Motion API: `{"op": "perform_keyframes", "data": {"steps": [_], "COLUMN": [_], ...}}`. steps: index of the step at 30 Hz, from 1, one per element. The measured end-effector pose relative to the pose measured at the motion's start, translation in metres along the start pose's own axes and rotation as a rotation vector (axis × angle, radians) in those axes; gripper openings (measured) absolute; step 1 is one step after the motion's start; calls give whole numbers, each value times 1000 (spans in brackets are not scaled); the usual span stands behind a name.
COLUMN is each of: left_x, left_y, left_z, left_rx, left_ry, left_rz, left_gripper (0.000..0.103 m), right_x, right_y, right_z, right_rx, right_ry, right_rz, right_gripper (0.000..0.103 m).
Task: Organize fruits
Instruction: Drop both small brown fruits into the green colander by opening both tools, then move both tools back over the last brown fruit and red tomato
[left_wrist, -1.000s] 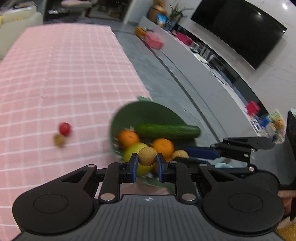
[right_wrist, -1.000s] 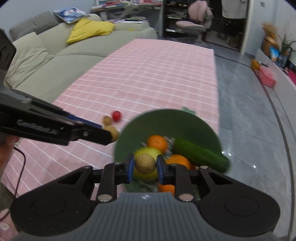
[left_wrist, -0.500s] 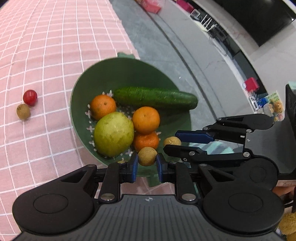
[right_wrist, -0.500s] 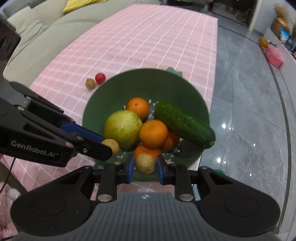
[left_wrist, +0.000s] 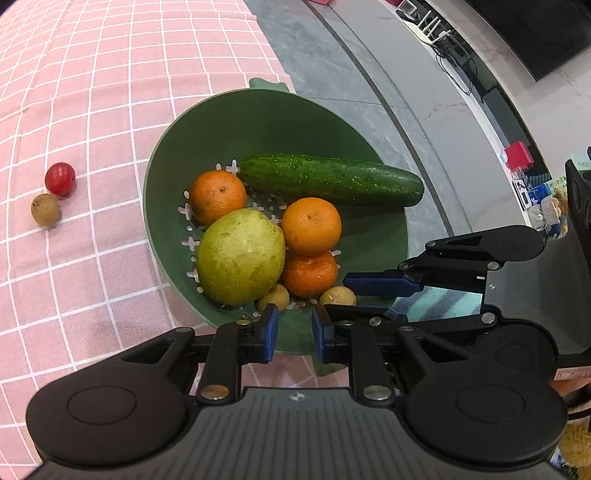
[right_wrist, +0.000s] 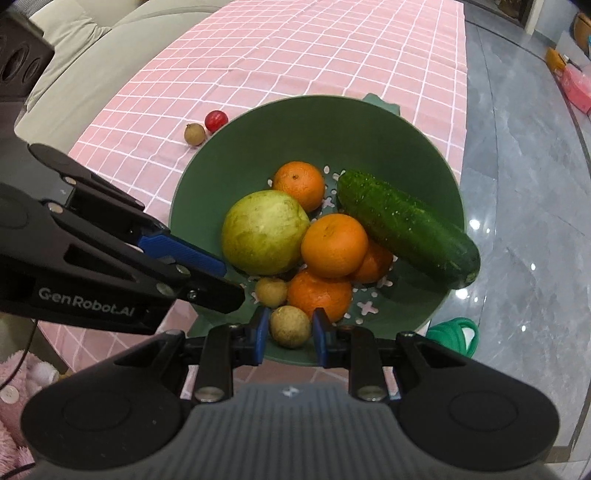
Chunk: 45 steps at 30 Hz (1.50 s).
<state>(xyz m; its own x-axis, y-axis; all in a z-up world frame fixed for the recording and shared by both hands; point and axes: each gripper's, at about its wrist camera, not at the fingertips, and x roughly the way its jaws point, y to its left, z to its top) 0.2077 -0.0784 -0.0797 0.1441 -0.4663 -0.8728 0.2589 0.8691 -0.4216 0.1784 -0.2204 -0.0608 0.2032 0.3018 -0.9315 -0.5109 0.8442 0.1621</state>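
Observation:
A green colander bowl (left_wrist: 258, 122) (right_wrist: 369, 129) holds a cucumber (left_wrist: 332, 179), three oranges (left_wrist: 311, 226), a large green guava (left_wrist: 240, 256) and two small brown longans (left_wrist: 274, 296) (right_wrist: 272, 291). My left gripper (left_wrist: 293, 334) is open and empty over the bowl's near rim, its dropped longan just ahead. My right gripper (right_wrist: 289, 328) is open, and a longan (right_wrist: 290, 326) lies loose between its fingers. A red cherry tomato (left_wrist: 60, 179) and another longan (left_wrist: 45, 209) lie on the pink checked cloth left of the bowl.
The bowl stands at the right edge of the pink table (right_wrist: 295, 55), with grey floor (right_wrist: 517, 184) beyond. A sofa (right_wrist: 74, 85) is left of the table. A green object (right_wrist: 452, 332) lies on the floor under the bowl's edge.
Both grippers came down over the bowl and opened. The left one's longan dropped into the bowl; the right one's longan now sits loose between its fingers.

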Motion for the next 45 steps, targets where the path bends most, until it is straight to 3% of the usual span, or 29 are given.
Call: {"op": "perform_keyframes", "data": {"steps": [5, 11, 13, 16, 22, 26, 34, 45], "left_x": [-2, -21, -31, -51, -87, -103, -100, -82], "left_y": [-1, -3, -3, 0, 12, 32, 71, 110], "left_z": [0, -3, -4, -6, -13, -21, -38, -33], "left_rx": [5, 19, 31, 33, 61, 41, 2, -91], "left_ry": [-6, -51, -84, -157, -294, -359, -370, -403], "left_rz": [2, 34, 56, 80, 202, 227, 314, 271], "left_gripper": [24, 32, 32, 32, 34, 34, 35, 36], "right_x": [-2, -11, -19, -34, -56, -57, -39, 4], "right_y": [-3, 0, 3, 9, 31, 47, 71, 85], "right_z": [-1, 0, 1, 5, 18, 31, 60, 95], "right_rx": [30, 39, 41, 45, 48, 5, -79, -157], "right_ry": [-6, -39, -67, -138, -263, -305, -321, -273], "right_rz": [27, 15, -2, -31, -44, -50, -43, -31], "right_gripper": [23, 24, 24, 36, 36, 37, 37, 37]}}
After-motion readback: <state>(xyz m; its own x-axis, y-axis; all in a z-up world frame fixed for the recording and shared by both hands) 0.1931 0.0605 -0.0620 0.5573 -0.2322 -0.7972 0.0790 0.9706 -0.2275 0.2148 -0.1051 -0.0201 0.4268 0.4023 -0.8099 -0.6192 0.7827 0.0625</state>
